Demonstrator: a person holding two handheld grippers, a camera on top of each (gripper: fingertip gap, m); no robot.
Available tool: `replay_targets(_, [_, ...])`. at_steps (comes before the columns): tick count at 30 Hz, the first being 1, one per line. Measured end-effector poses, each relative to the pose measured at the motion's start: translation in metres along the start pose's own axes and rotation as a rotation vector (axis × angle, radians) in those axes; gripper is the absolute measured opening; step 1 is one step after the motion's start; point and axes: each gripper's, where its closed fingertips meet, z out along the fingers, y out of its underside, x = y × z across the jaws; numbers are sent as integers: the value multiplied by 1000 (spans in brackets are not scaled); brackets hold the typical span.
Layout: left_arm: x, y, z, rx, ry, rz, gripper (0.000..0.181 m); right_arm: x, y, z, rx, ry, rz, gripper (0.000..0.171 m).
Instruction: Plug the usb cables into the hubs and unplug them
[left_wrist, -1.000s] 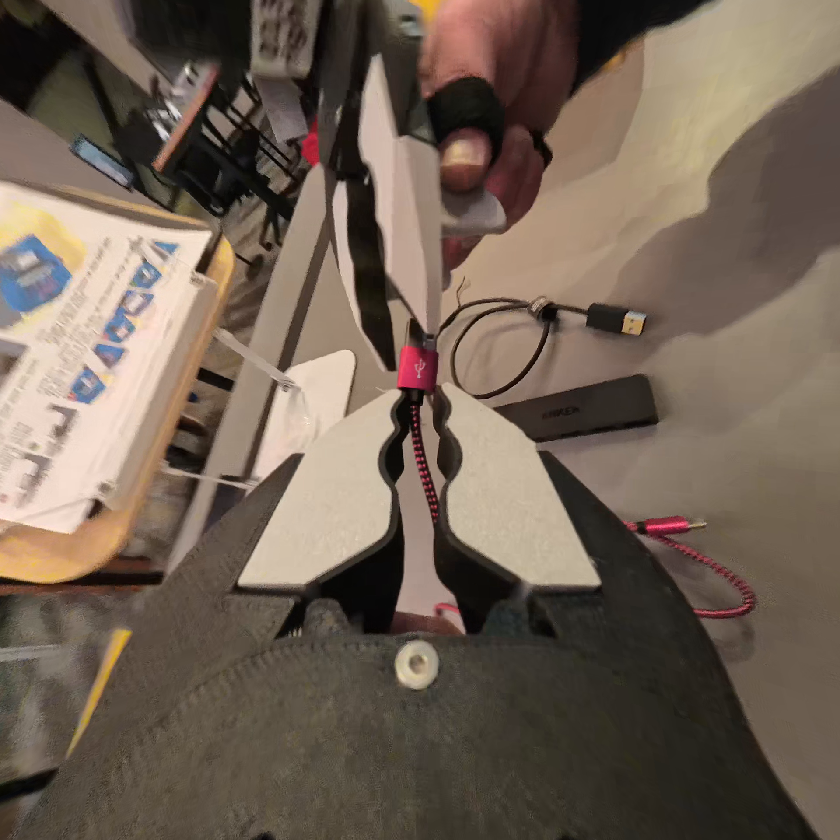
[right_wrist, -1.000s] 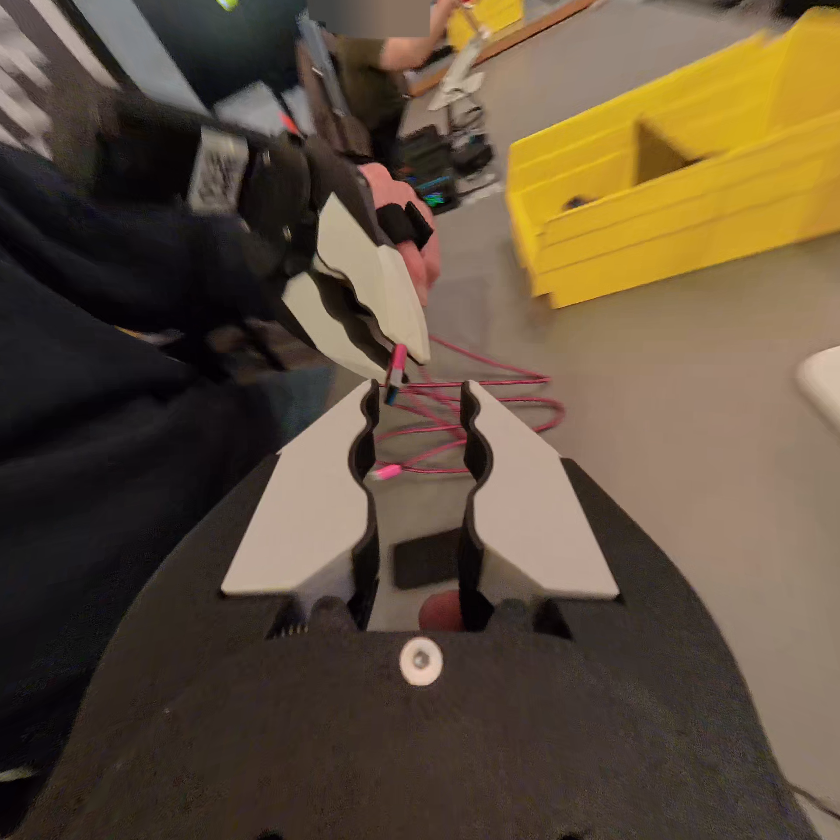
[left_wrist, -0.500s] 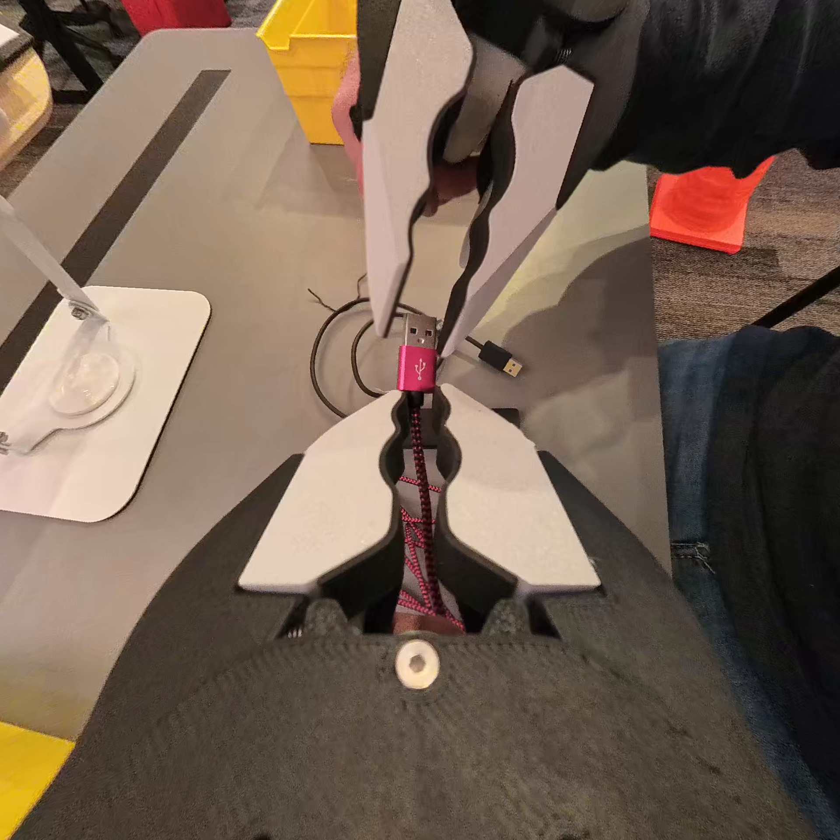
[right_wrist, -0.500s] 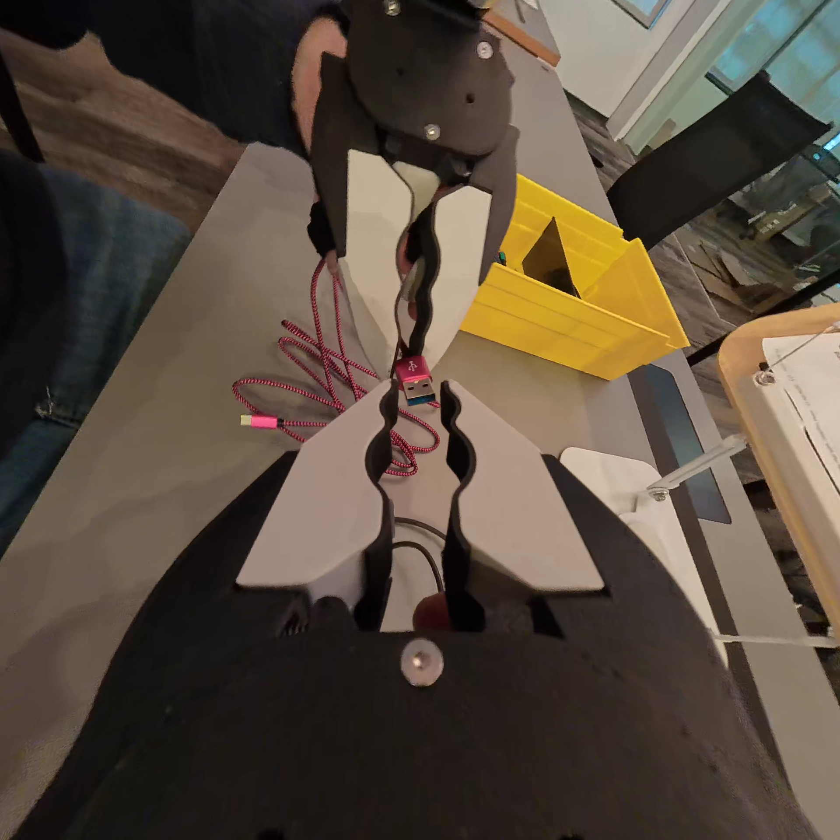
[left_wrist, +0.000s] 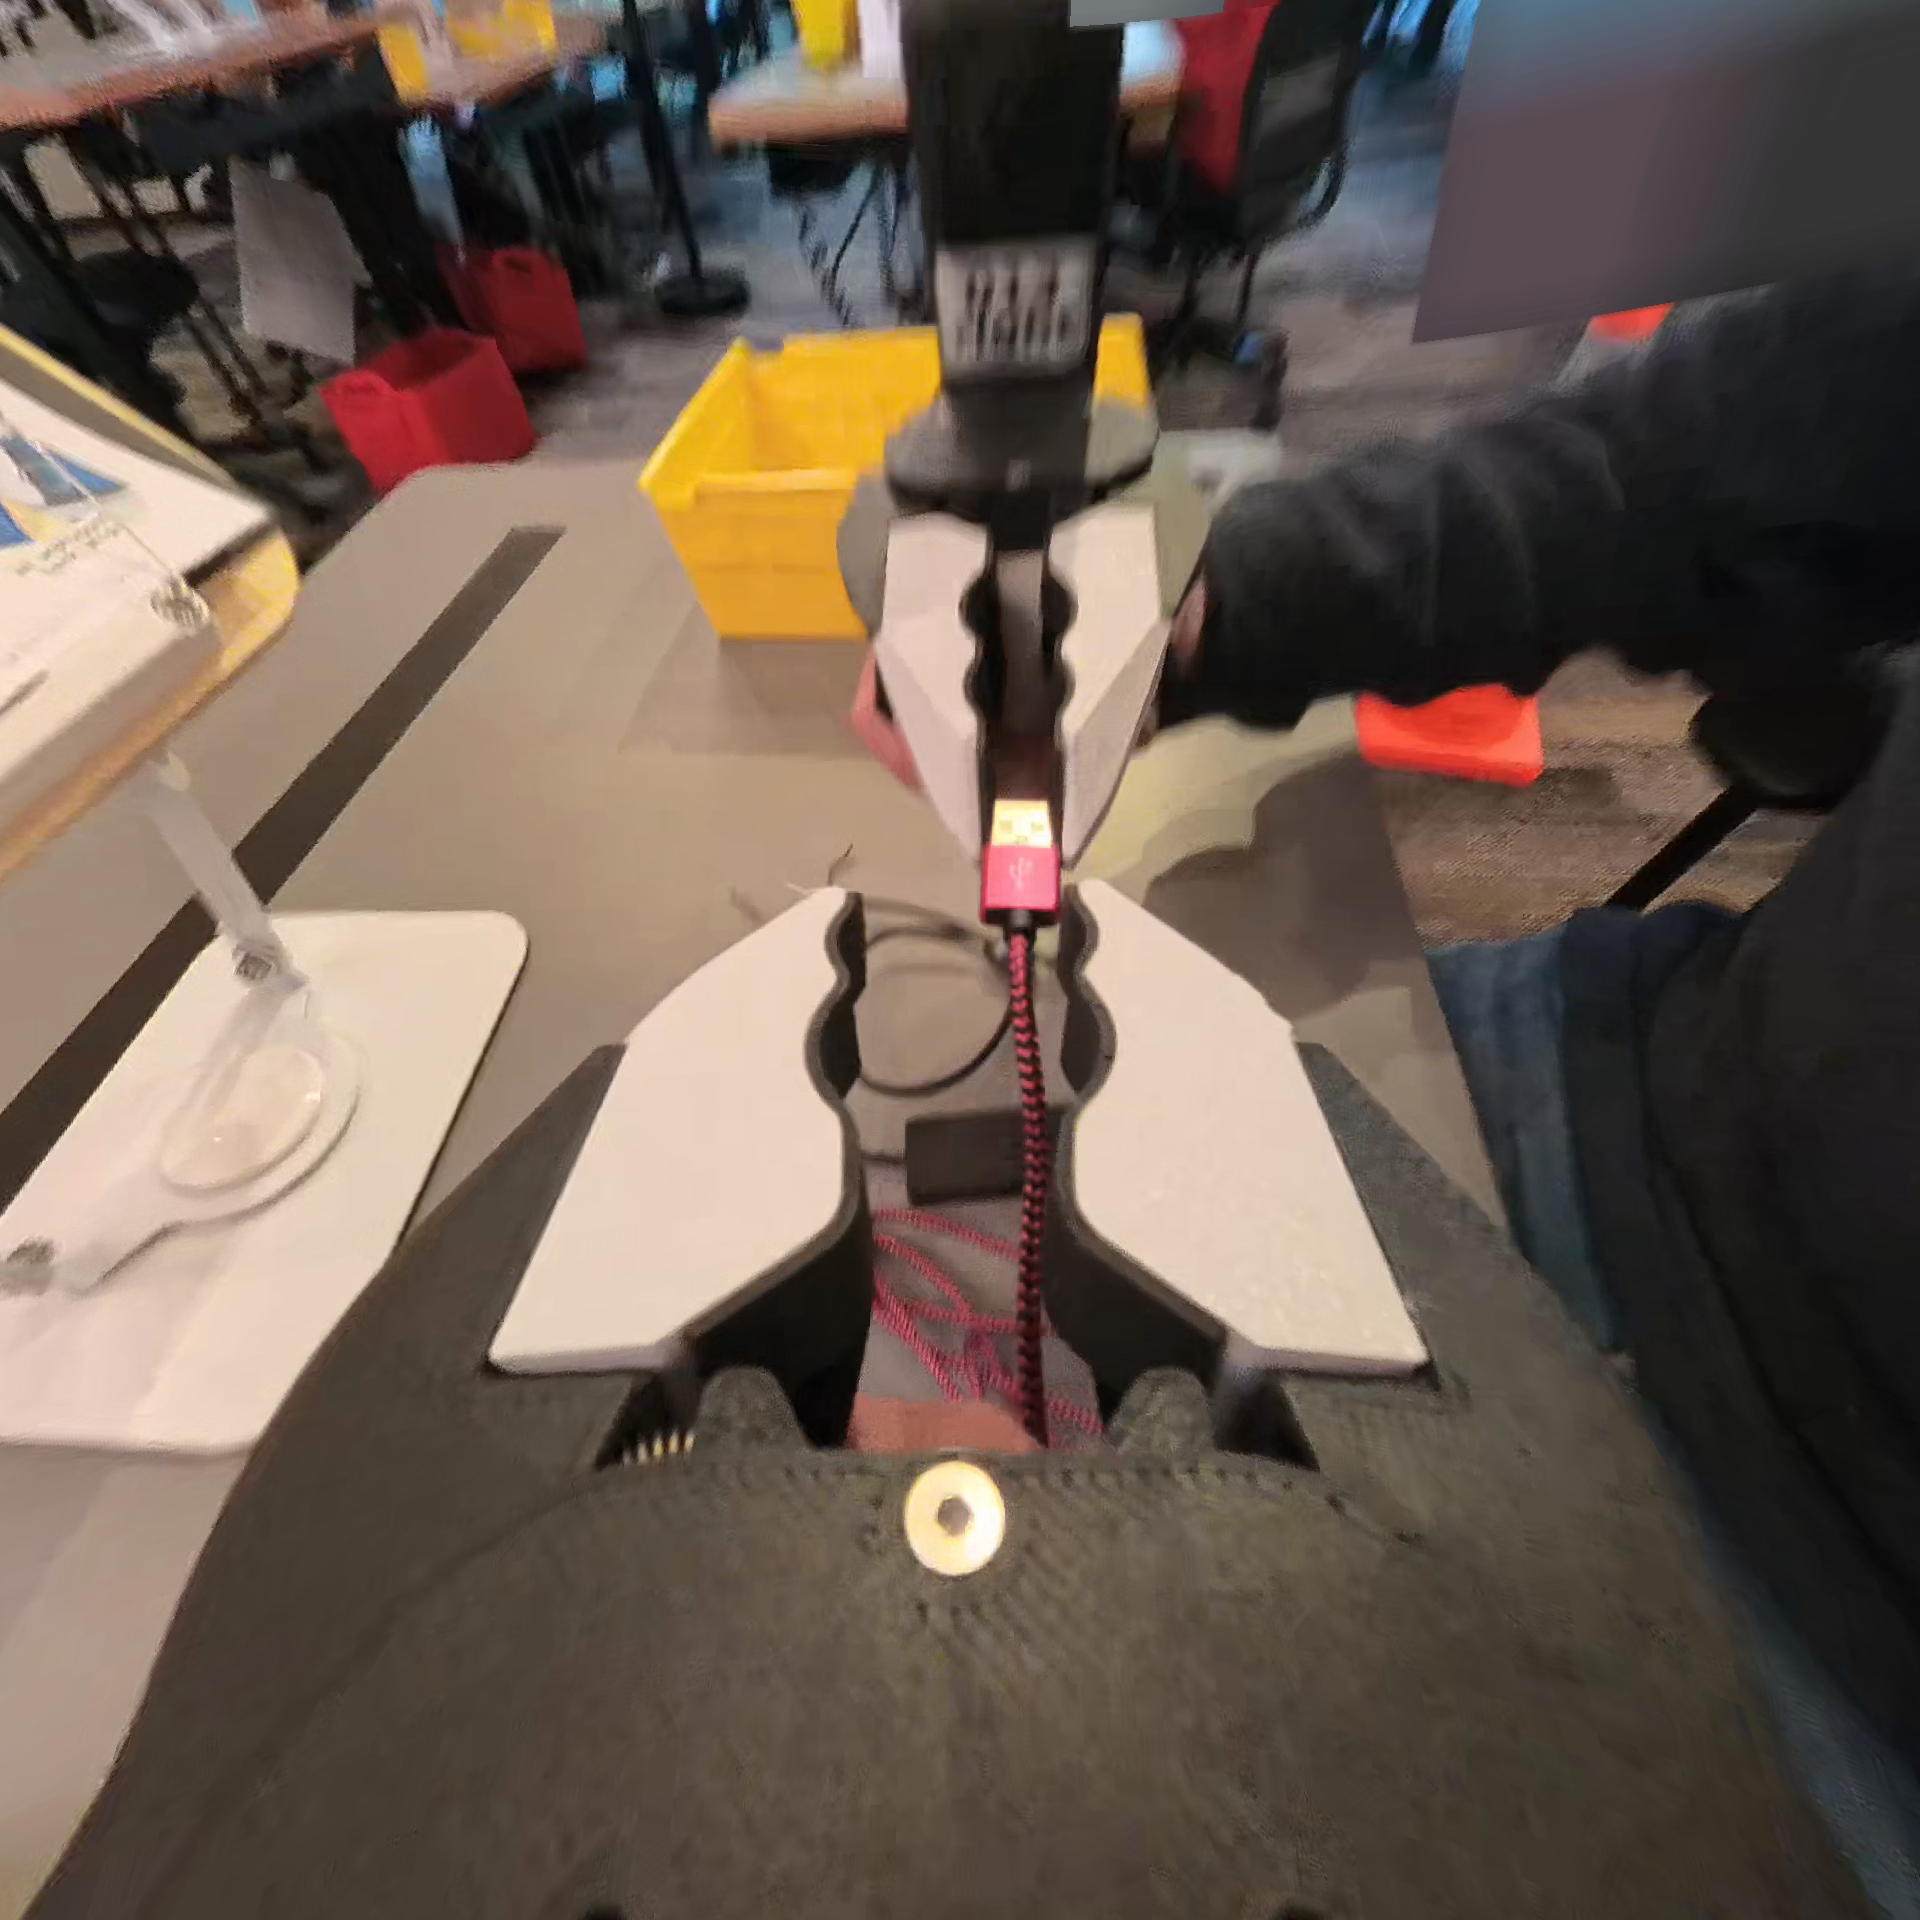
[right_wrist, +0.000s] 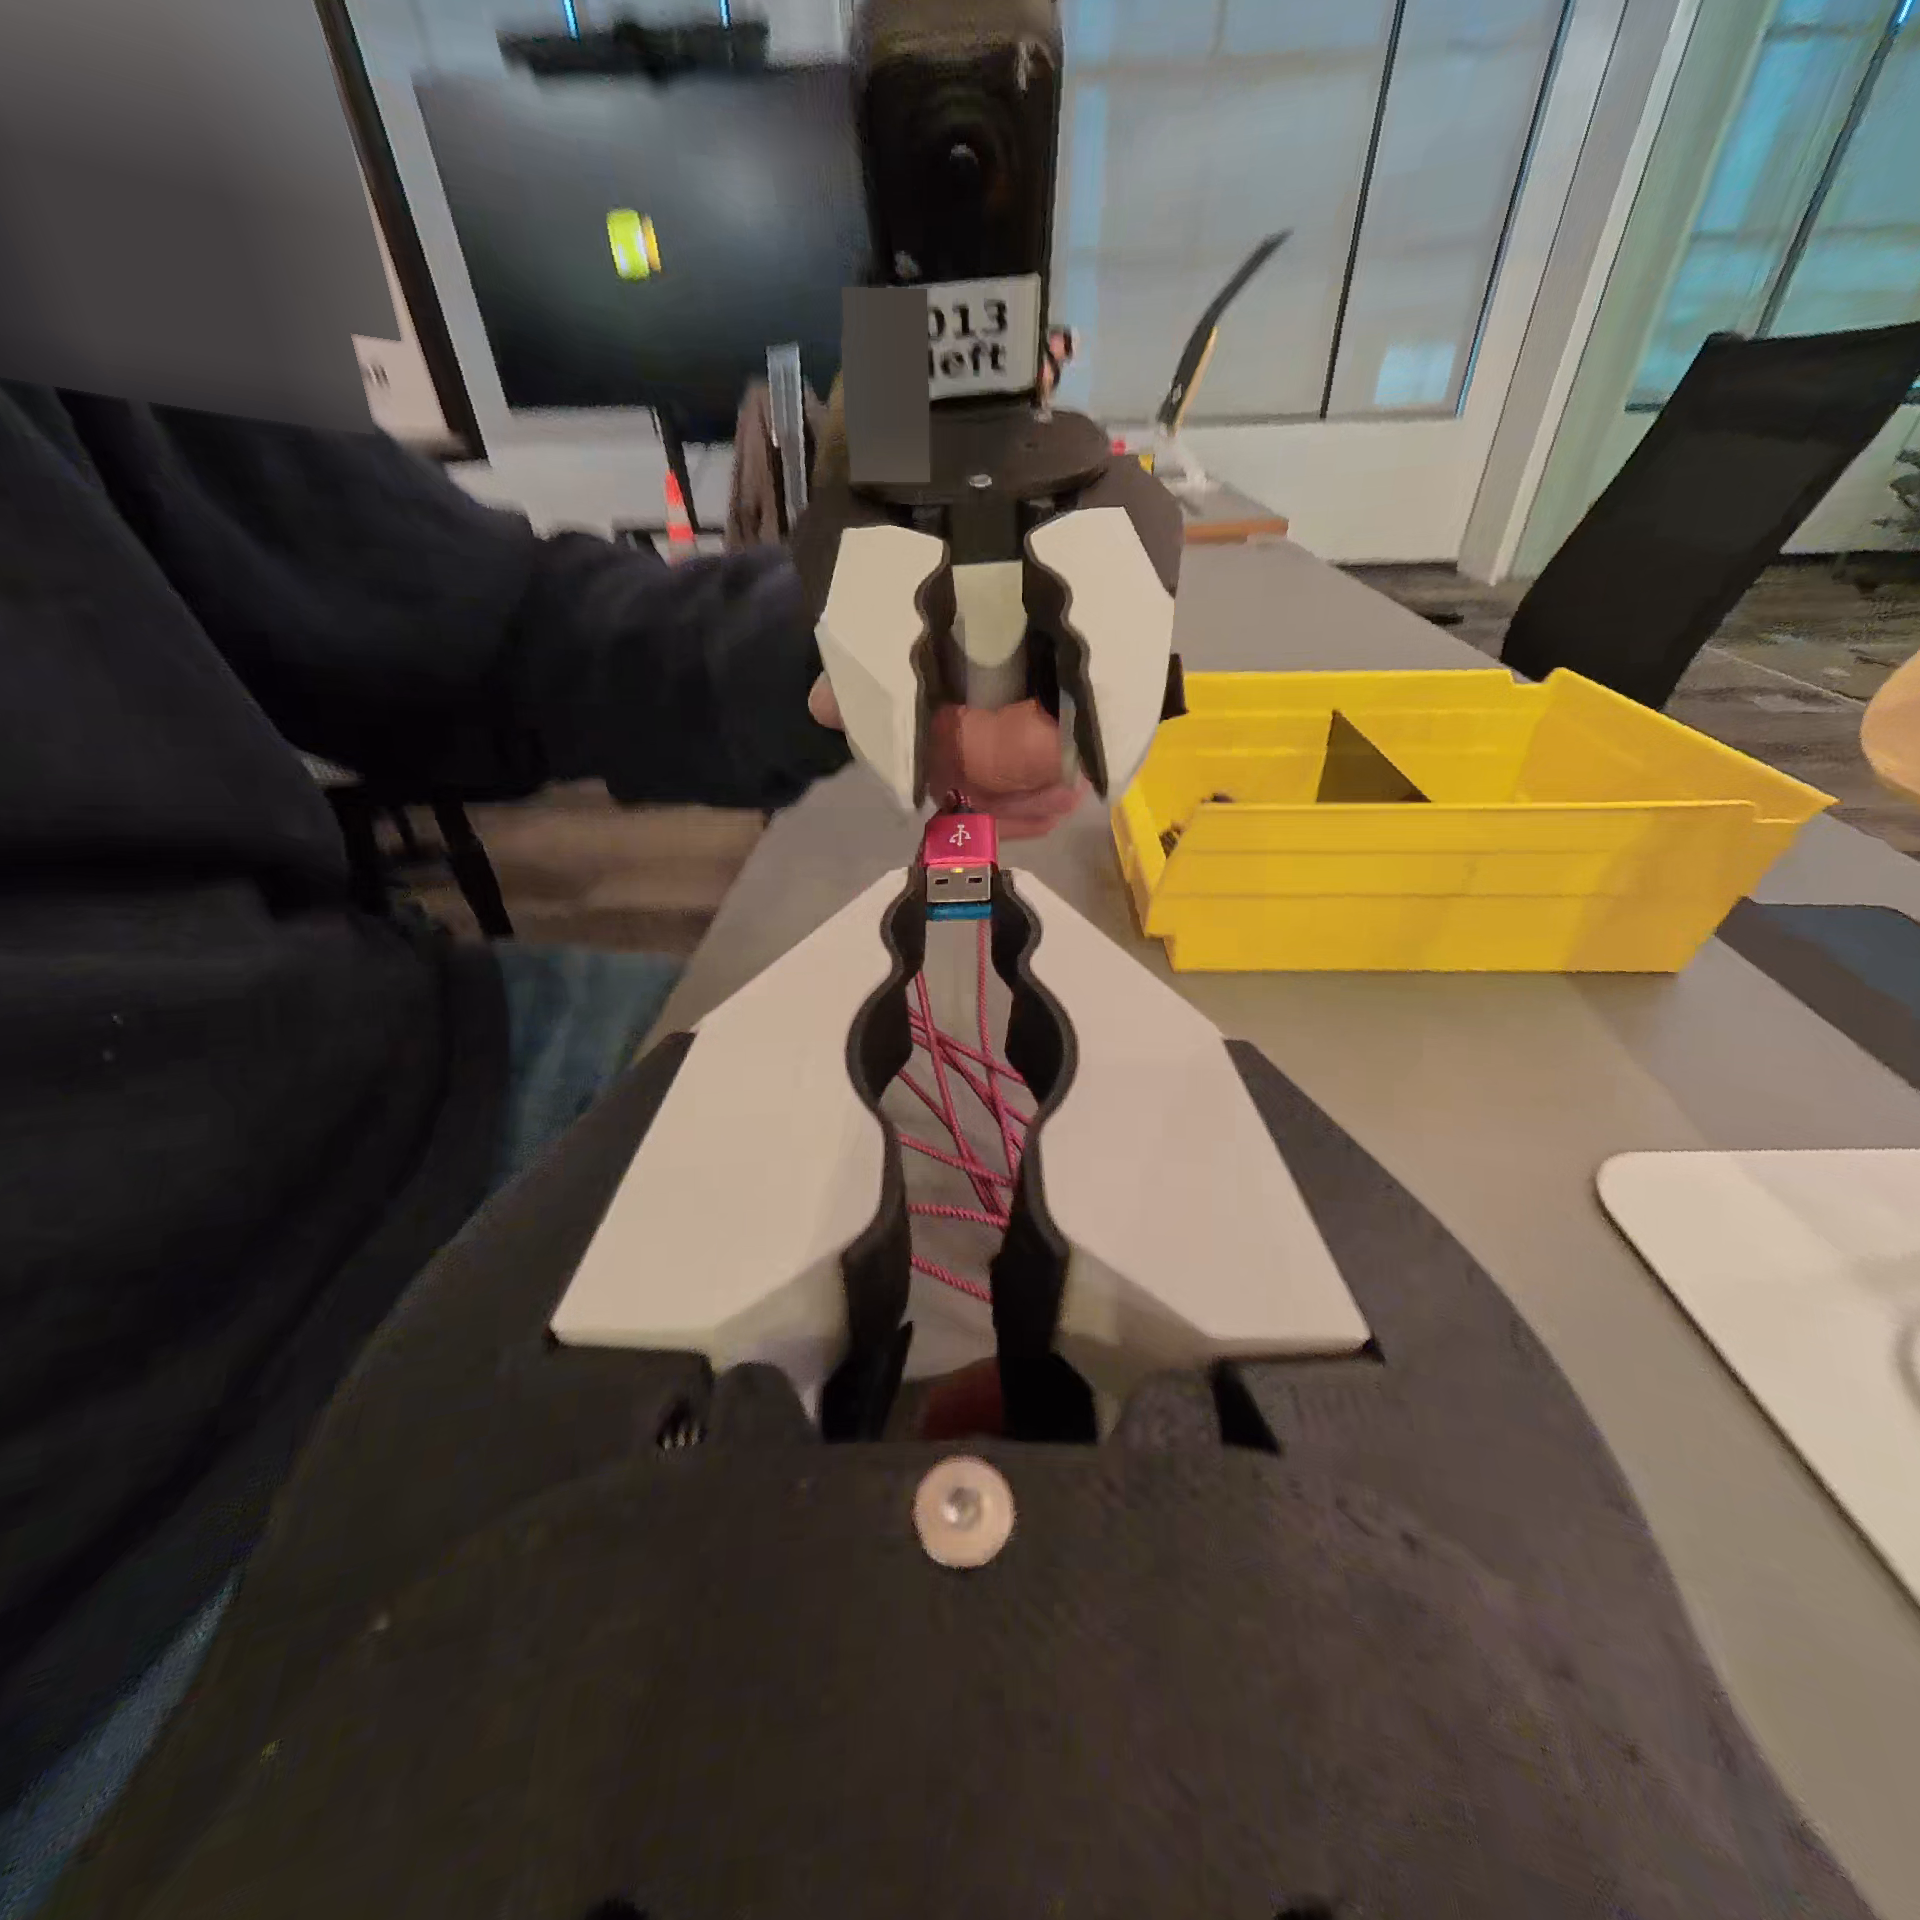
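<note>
A red braided USB cable ends in a red plug (left_wrist: 1021, 876) held up in the air between the two grippers. My right gripper (right_wrist: 958, 888) is shut on the plug's metal end (right_wrist: 956, 883). It shows head-on in the left wrist view (left_wrist: 1023, 831). My left gripper (left_wrist: 961, 904) is open, and the cable hangs down through its gap. It faces me in the right wrist view (right_wrist: 1003, 795), just behind the plug (right_wrist: 958, 840). A black hub (left_wrist: 966, 1153) and a looped black cable (left_wrist: 914, 1039) lie on the grey table below. The red cable's coils (right_wrist: 966, 1122) lie there too.
A yellow bin (right_wrist: 1455, 862) stands on the table beyond the grippers. A white base plate with a clear stand (left_wrist: 260, 1143) sits to the left in the left wrist view. A person in dark clothing (left_wrist: 1714, 1143) sits at the table's edge. My two grippers' fingertips are within a few centimetres of each other. The black hub (left_wrist: 966, 1153) is about 15 cm from both grippers' fingertips.
My left gripper has opened and let go of the red plug. My right gripper has shut on the plug's metal end. Both grippers have levelled out to face each other.
</note>
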Motion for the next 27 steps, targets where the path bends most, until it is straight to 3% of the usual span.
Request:
replay_targets(4, [-3,-21,-3,187,93,-73,41,8,-15,-6,210,-27,126,10])
replay_targets(8, [-7,-12,4,222,24,-97,36,7,-15,-5,298,-59,179,10])
replay_targets(18, [-1,-7,13,305,-9,-203,14,11,-9,-7,283,-54,166,10])
replay_targets(27, [0,-10,14,362,-43,-213,18,8,-8,-8,251,-95,181,10])
